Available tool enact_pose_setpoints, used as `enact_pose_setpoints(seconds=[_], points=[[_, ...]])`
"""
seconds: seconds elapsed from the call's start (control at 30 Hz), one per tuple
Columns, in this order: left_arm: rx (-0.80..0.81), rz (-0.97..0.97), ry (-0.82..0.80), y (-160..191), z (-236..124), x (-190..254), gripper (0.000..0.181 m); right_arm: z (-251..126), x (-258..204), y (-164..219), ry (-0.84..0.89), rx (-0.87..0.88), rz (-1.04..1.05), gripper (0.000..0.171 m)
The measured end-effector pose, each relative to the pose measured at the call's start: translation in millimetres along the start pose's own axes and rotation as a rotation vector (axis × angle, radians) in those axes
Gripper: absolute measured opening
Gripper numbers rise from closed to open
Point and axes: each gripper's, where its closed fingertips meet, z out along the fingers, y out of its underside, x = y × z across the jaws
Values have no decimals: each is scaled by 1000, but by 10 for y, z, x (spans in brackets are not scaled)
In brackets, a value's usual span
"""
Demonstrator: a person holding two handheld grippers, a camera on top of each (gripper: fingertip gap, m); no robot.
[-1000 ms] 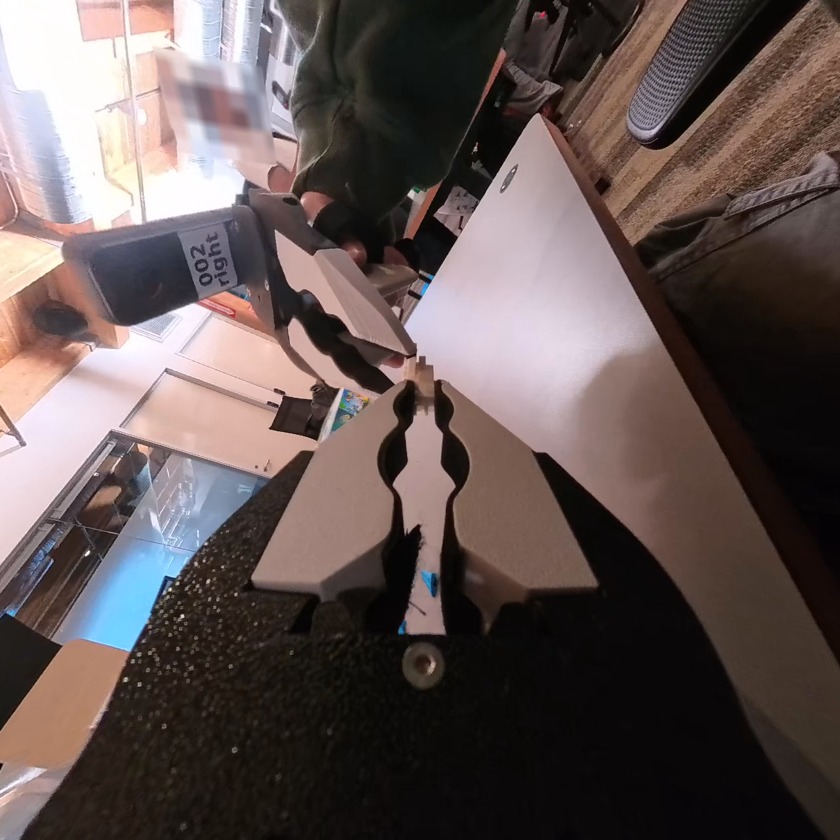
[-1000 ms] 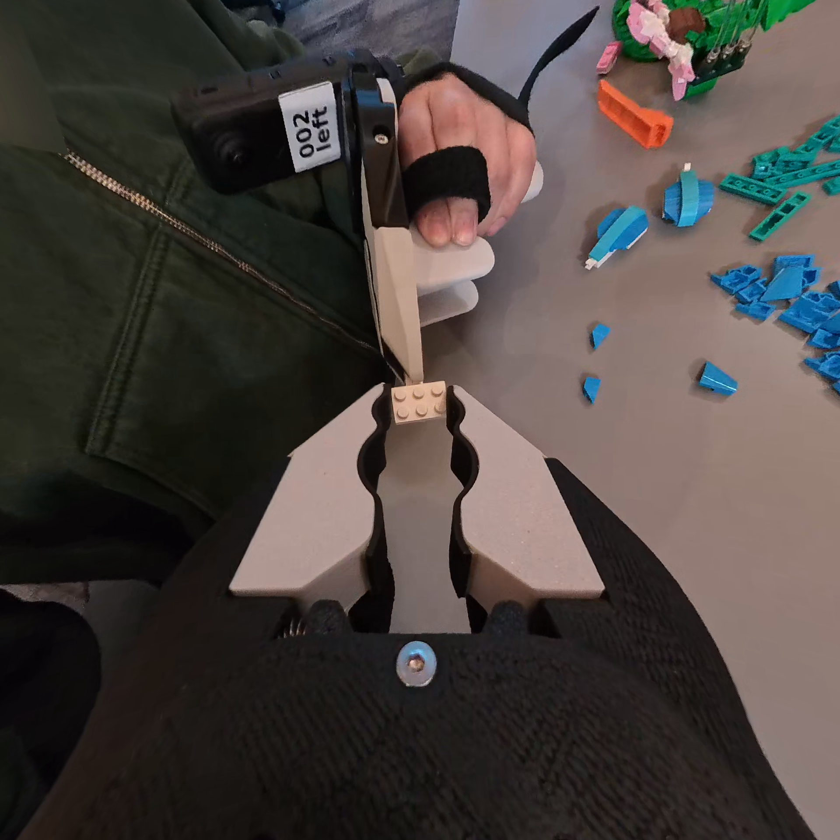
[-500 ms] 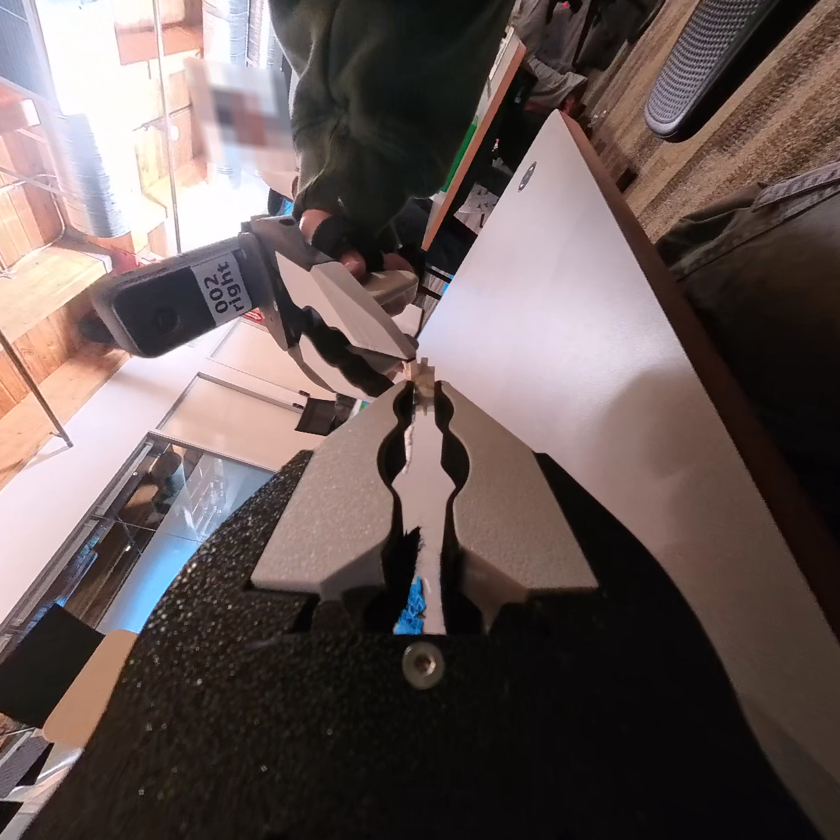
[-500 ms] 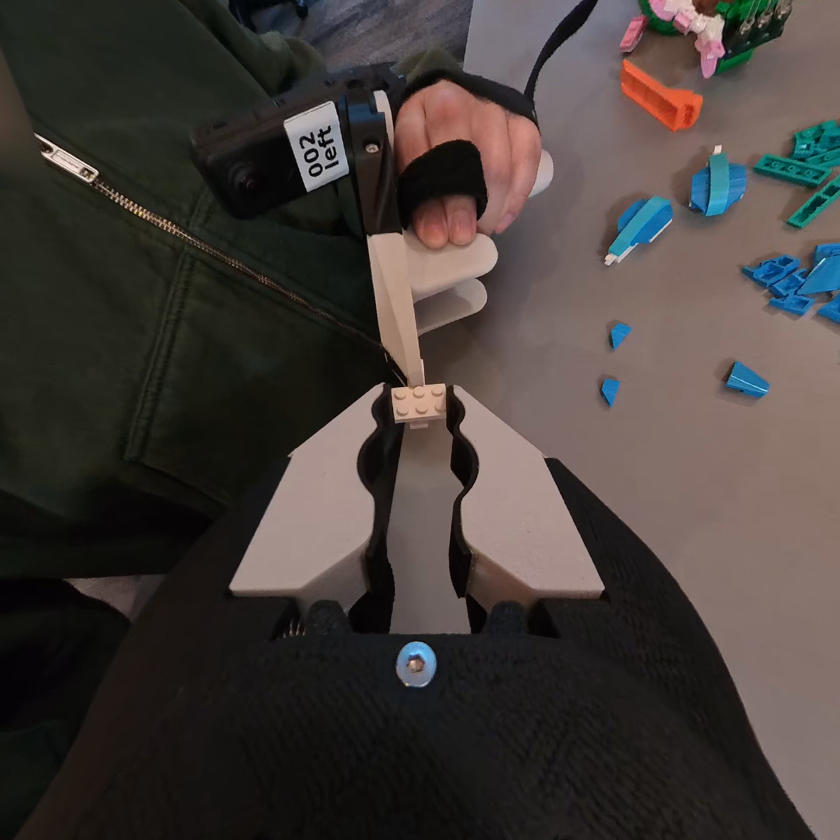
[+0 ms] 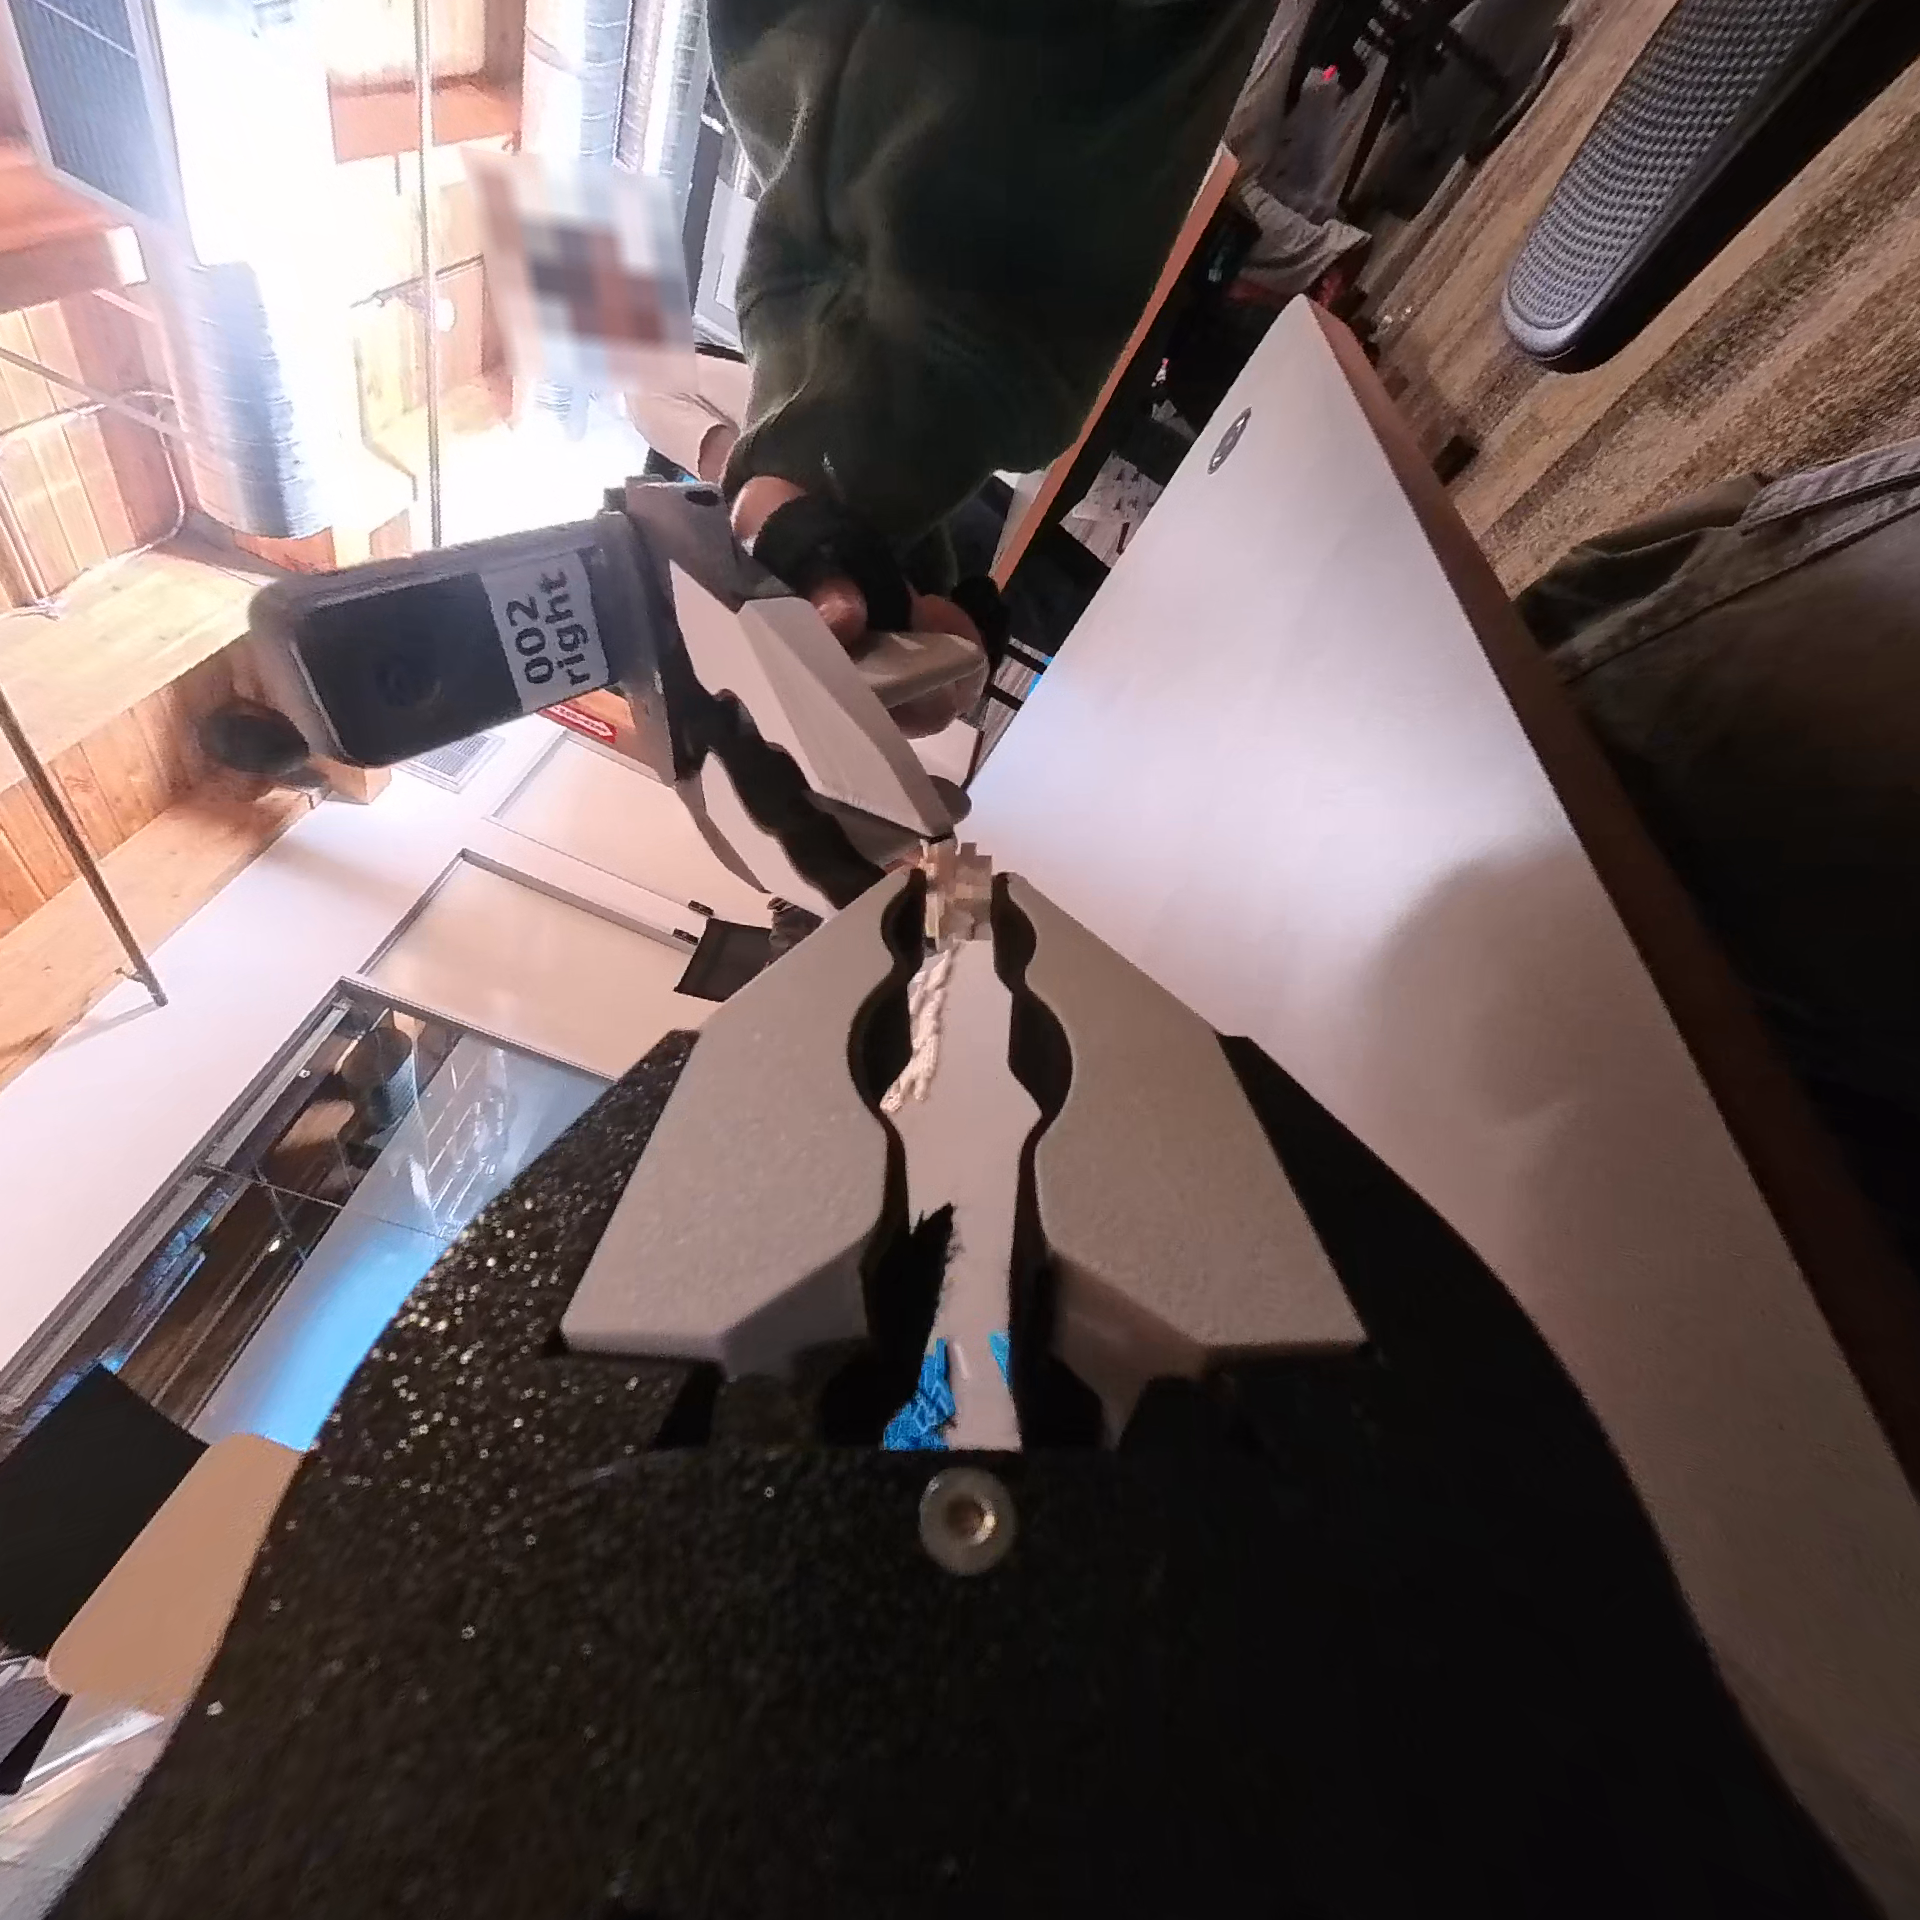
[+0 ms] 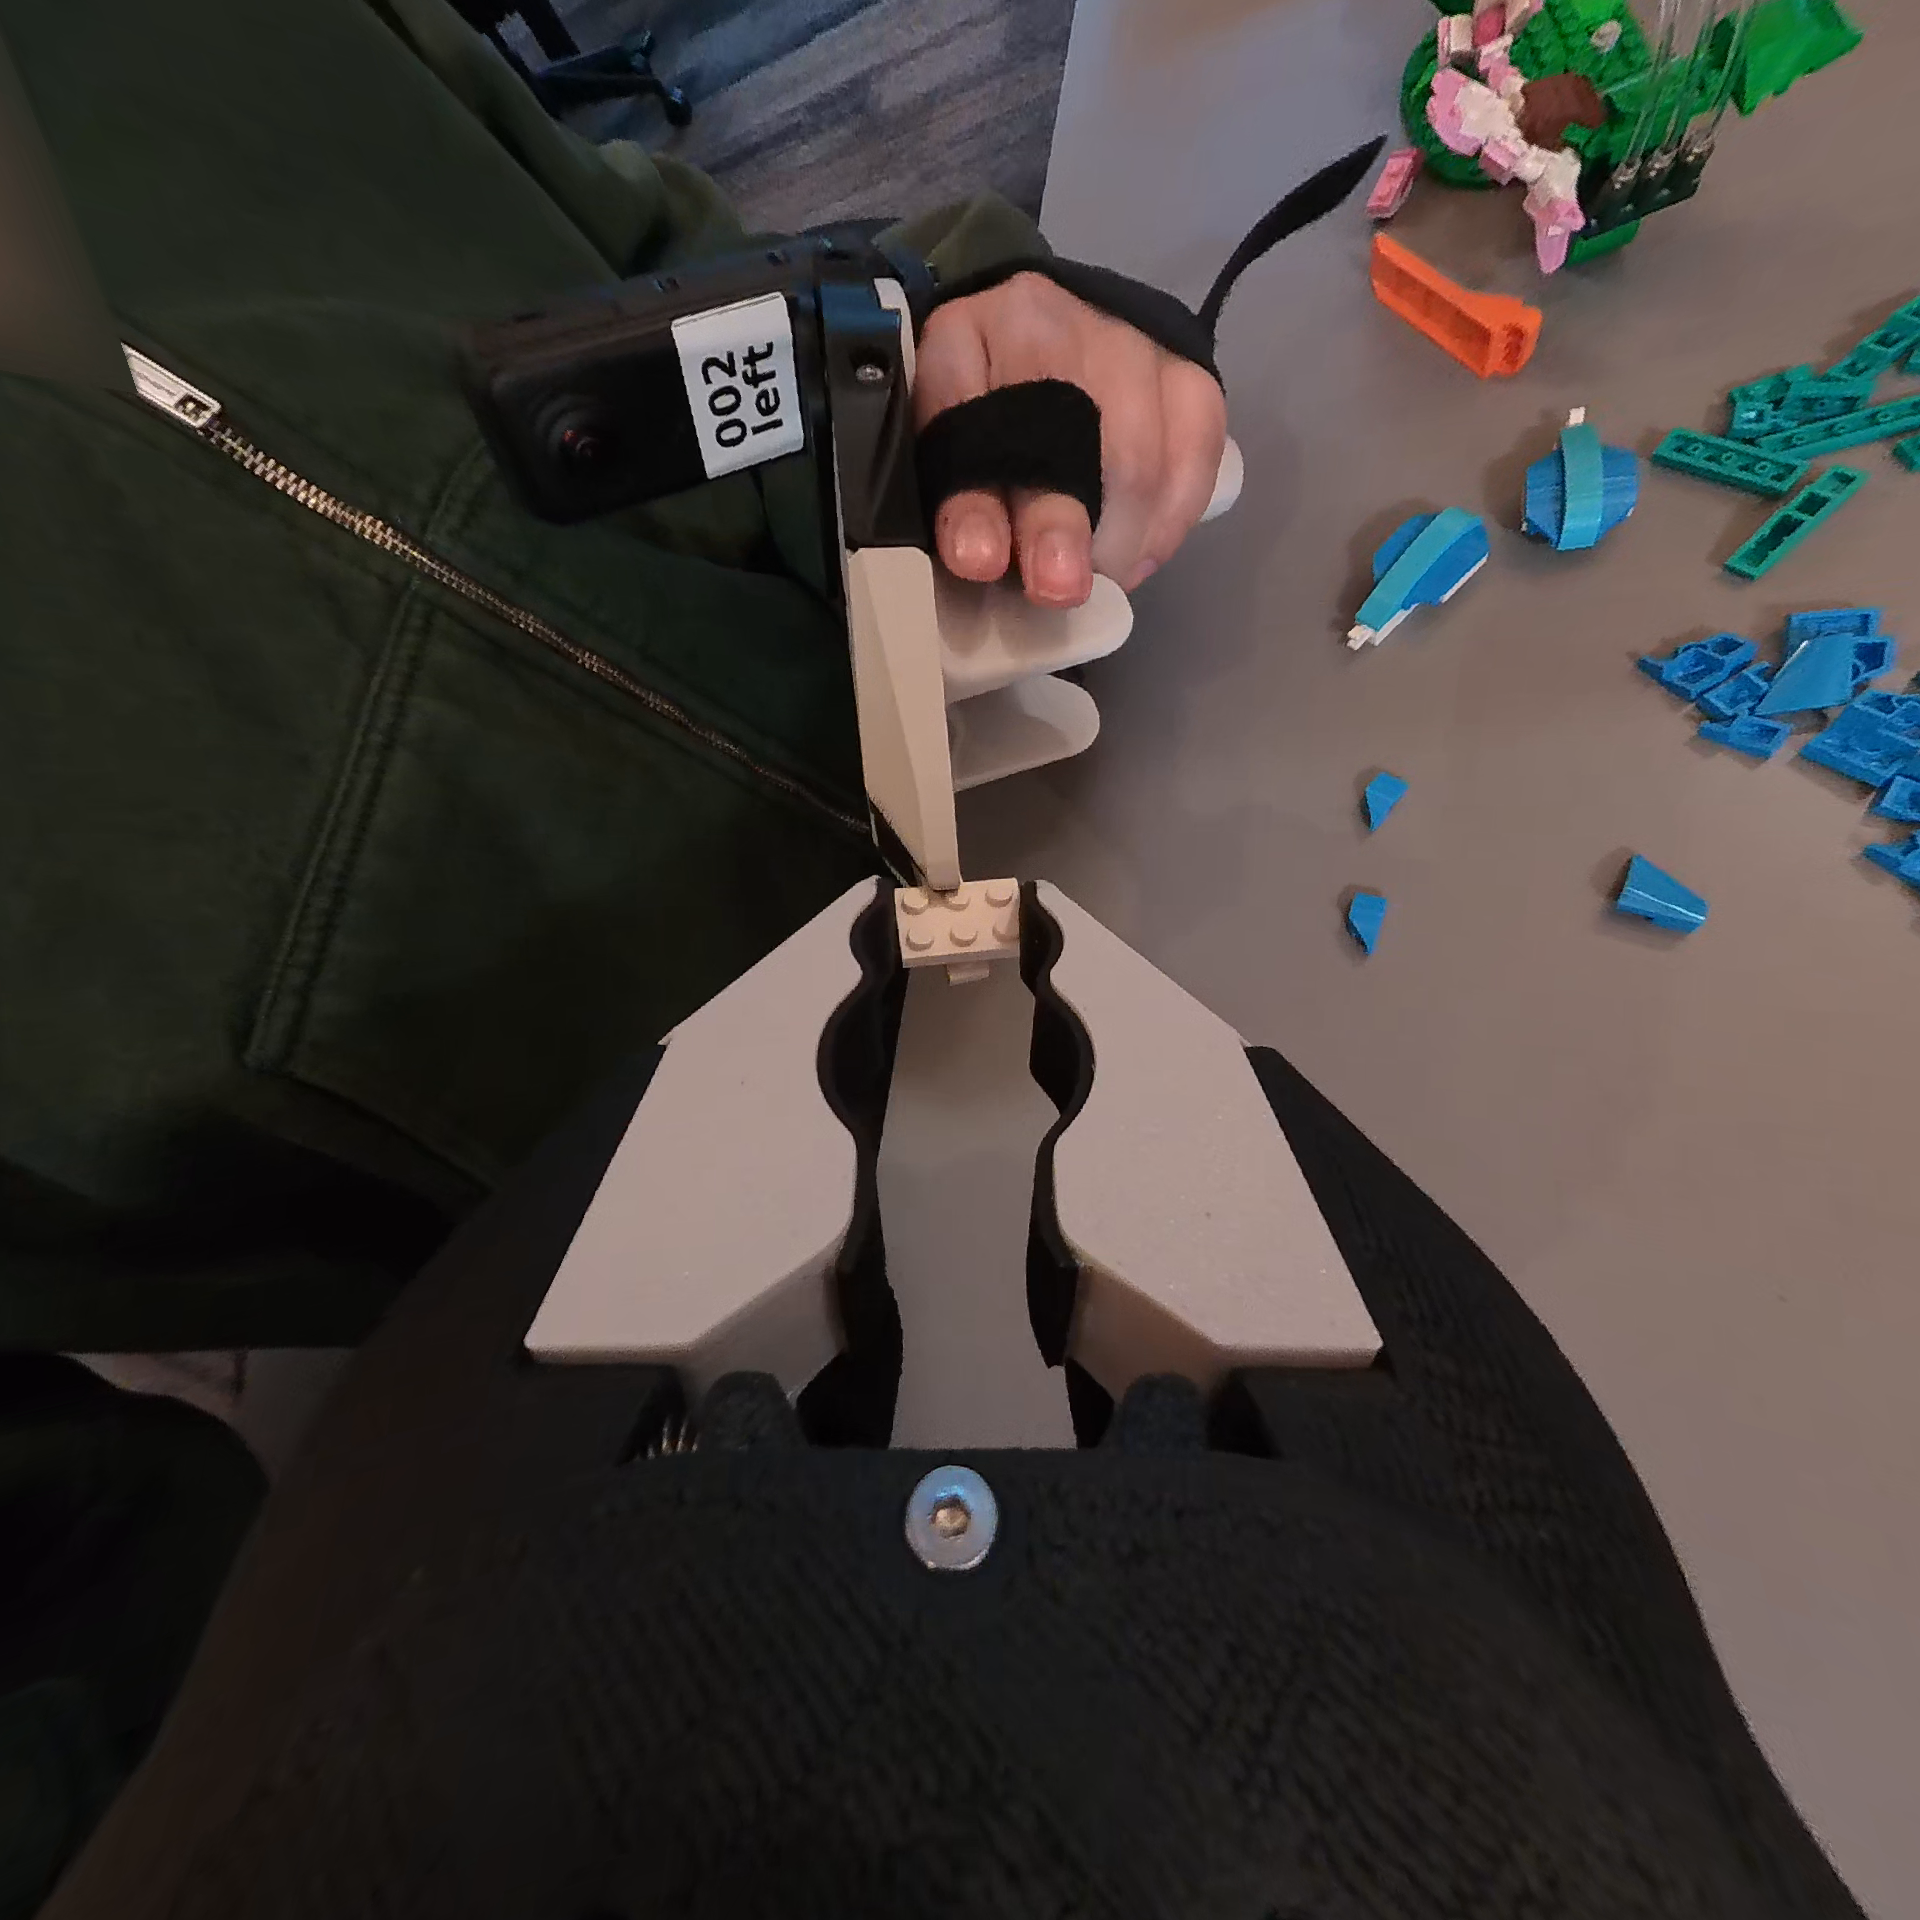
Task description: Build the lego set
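In the right wrist view my right gripper [image 6: 961, 925] is shut on a small white studded plate [image 6: 956, 930], held above the grey table [image 6: 1455, 1143]. A small white tab sticks out under the plate's near edge. My left gripper [image 6: 930, 883] comes down from above, seen edge-on, with its tips touching the plate's studs. In the left wrist view my left gripper [image 5: 958, 888] is closed on a small white piece [image 5: 956, 899], tip to tip with the right gripper [image 5: 930, 831]. How the piece and the plate join is hidden.
Loose blue pieces [image 6: 1829, 707], two small blue assemblies [image 6: 1423, 566], teal plates [image 6: 1797, 457], an orange tool [image 6: 1455, 312] and a green and pink flower model [image 6: 1538, 114] lie on the table to the right. A person's green jacket [image 6: 364, 779] fills the left.
Both grippers stay tip to tip. The left gripper's fingers stand slightly wider around the white piece. A small tab now shows under the plate's near edge.
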Motion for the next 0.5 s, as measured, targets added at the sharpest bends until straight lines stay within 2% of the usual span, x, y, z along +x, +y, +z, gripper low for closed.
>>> enact_pose_setpoints(seconds=[0.03, 0.33, 0.5], points=[[1, -1, 1, -2, 2, 2, 8, 0, -1, 1, -3, 3, 3, 22], [0, 1, -18, -20, 2, -24, 7, -18, -18, -19, -8, 53, 17, 23], [-21, -44, -18, 16, 9, -56, 7, -29, 20, -27, 73, 61, -56, 23]])
